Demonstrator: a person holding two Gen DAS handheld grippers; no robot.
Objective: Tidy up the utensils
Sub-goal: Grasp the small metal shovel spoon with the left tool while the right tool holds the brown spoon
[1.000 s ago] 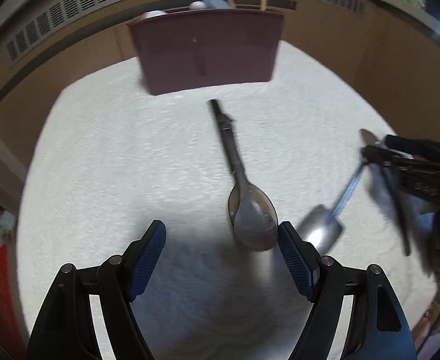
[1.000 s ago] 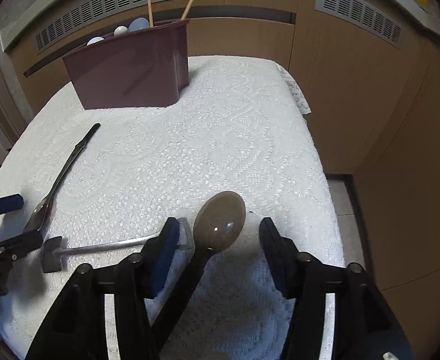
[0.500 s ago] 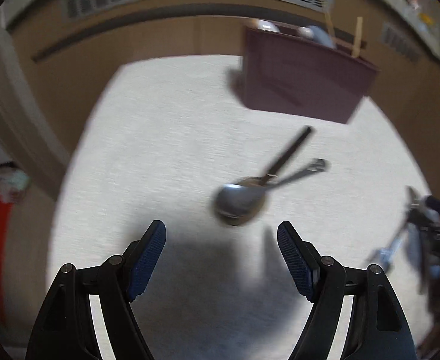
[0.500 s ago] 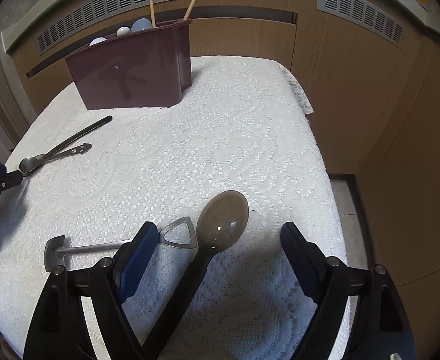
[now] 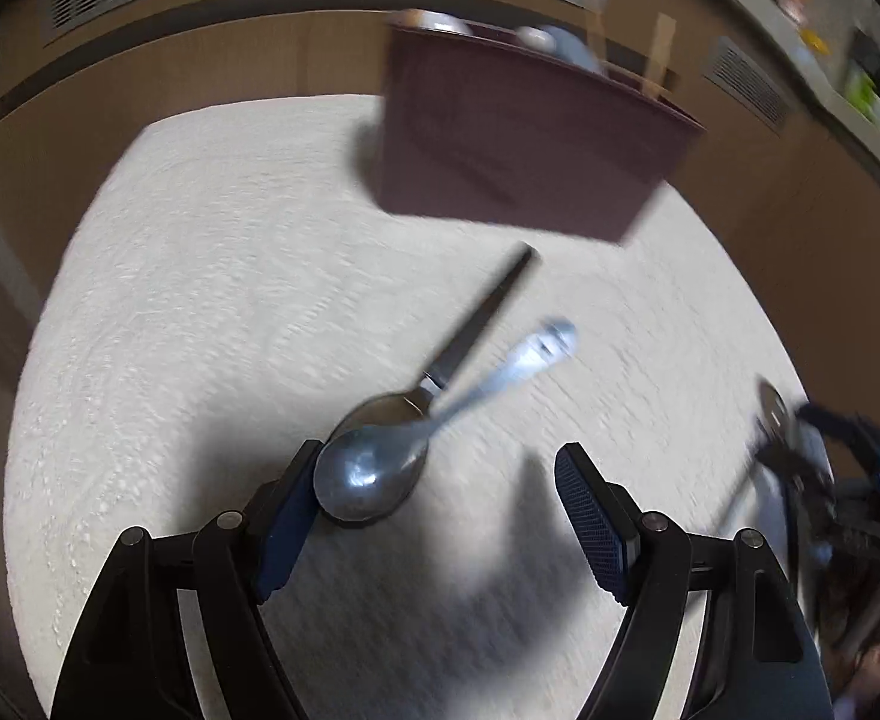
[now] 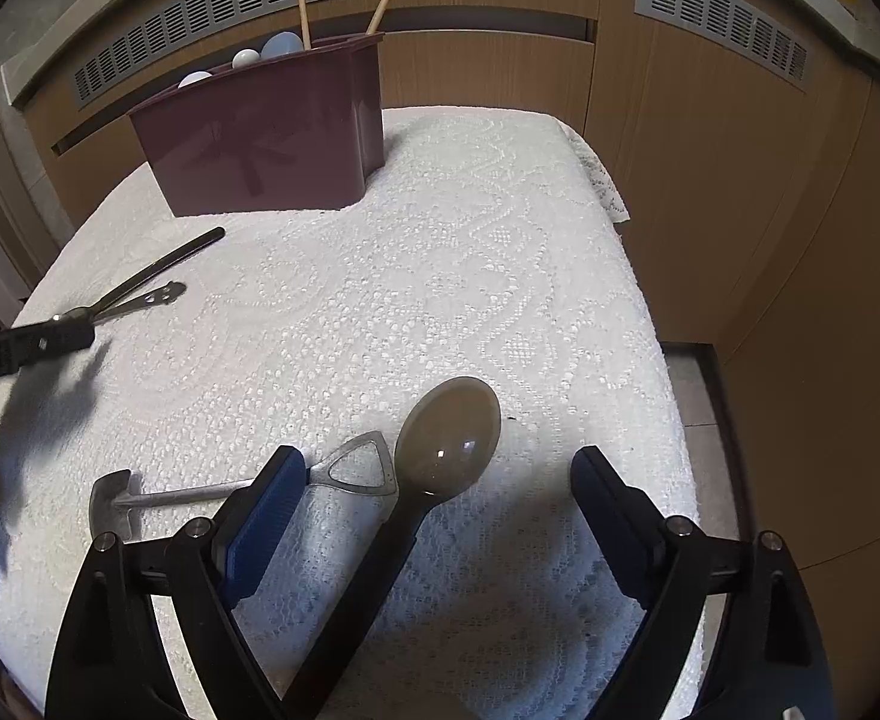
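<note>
A maroon utensil holder stands at the back of the white lace tablecloth, with chopsticks and spoons in it. In the left wrist view my open left gripper is just behind two crossed spoons: a steel spoon lying over a black-handled spoon. In the right wrist view my open right gripper straddles a large brown spoon that lies on the cloth. A small shovel-shaped metal spoon lies beside its left finger.
Wooden cabinet panels with vent grilles stand behind and to the right of the table. The cloth's right edge drops to the floor. My left gripper shows at the left edge of the right wrist view.
The left gripper swung left and then closed in on the crossed spoons. The right gripper opened wider around the brown spoon, which stays on the cloth.
</note>
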